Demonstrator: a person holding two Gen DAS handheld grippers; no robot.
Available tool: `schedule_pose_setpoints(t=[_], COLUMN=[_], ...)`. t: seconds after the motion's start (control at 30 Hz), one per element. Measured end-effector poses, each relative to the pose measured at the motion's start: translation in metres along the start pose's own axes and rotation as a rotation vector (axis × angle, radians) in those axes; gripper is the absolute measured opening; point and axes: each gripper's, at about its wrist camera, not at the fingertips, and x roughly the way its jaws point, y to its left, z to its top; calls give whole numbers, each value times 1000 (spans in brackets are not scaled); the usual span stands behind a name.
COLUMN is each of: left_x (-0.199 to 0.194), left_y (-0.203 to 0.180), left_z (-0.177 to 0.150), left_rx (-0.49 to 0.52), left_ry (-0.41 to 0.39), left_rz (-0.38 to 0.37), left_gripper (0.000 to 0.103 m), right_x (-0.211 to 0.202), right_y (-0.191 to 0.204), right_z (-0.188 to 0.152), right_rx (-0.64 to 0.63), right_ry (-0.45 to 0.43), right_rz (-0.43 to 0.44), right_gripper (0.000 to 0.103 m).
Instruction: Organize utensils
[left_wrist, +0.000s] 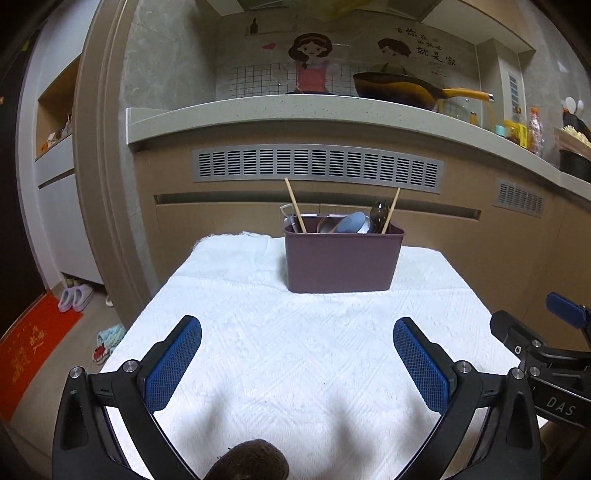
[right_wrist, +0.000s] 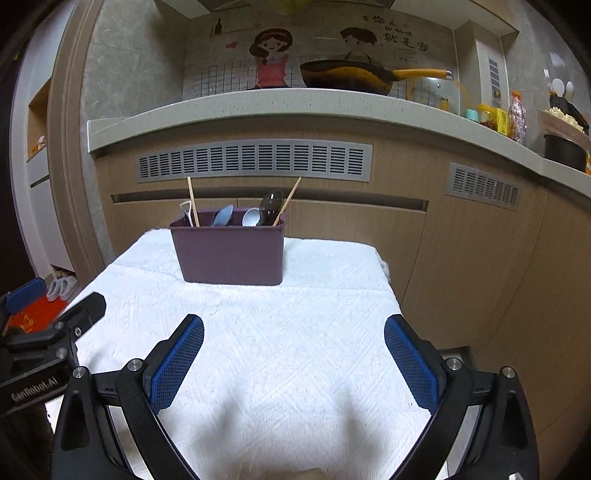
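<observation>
A dark purple utensil bin (left_wrist: 341, 260) stands at the far end of the white towel-covered table (left_wrist: 280, 354); it also shows in the right wrist view (right_wrist: 231, 253). In it stand two wooden chopsticks (left_wrist: 294, 205), spoons (left_wrist: 349, 223) and a dark ladle (left_wrist: 378, 214). My left gripper (left_wrist: 297, 328) is open and empty, above the near table. My right gripper (right_wrist: 293, 326) is open and empty beside it; its finger shows at the right of the left view (left_wrist: 565, 308).
A kitchen counter (left_wrist: 295, 110) with a yellow-handled wok (left_wrist: 402, 88) runs behind the table. Bottles and jars (left_wrist: 528, 129) stand at its right end. Slippers (left_wrist: 75, 297) and a red mat (left_wrist: 33, 350) lie on the floor at left.
</observation>
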Motion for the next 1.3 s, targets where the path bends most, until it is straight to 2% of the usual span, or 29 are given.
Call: schedule_pose_setpoints(t=[1.3], left_x=[0], left_y=[-2], left_z=[-3], left_rx=[20], left_ry=[12], left_rz=[-14], left_gripper=[103], right_x=[-1], right_y=[-1], right_z=[0], right_rx=[-7], right_ry=[-2], right_rz=[8], right_gripper=[97])
